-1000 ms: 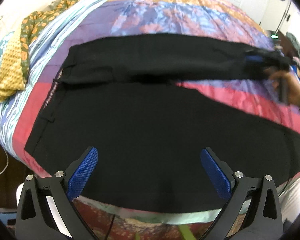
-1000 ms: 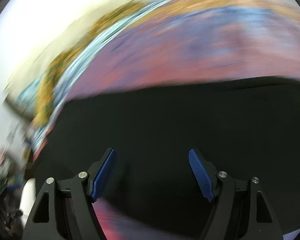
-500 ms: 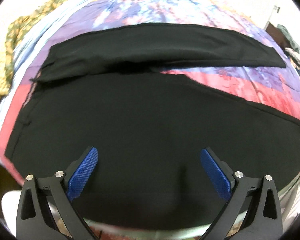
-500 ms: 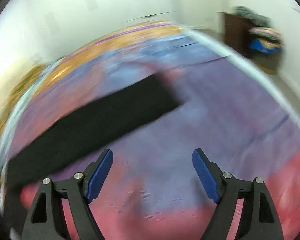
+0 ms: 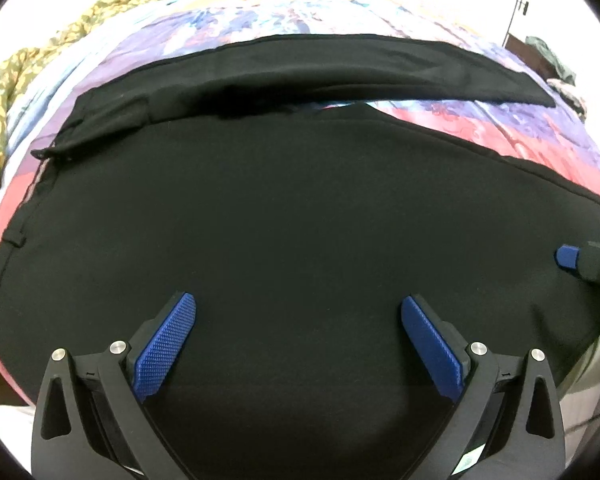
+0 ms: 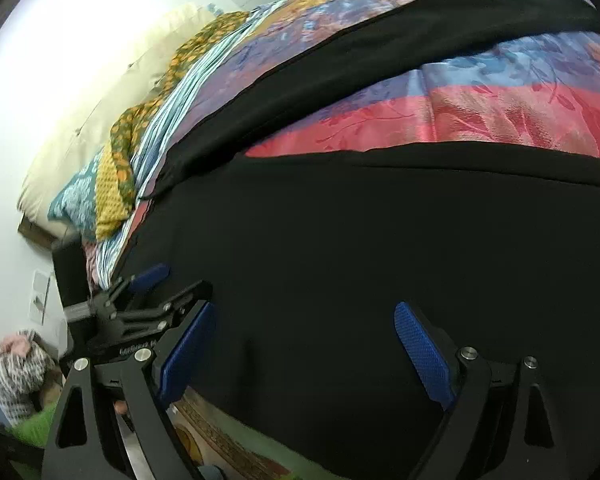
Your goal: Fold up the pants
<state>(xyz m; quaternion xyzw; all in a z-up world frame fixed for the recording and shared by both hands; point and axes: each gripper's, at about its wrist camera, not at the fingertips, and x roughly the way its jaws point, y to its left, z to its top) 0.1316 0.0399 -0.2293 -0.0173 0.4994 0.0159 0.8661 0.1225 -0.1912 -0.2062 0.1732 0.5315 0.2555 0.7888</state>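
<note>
1. Pants, black, lie spread flat on the bed; one leg runs toward 2 o'clock, the other fills the near field
2. Left claw released, jaws wide, over the near leg, grasping nothing
3. Right claw released, over the same leg; its tip shows at 3 o'clock in the left view
4. Patterned bedspread; yellow cloth at 10 o'clock; white wall

No text can be read — only blurred lettering on the left gripper.
</note>
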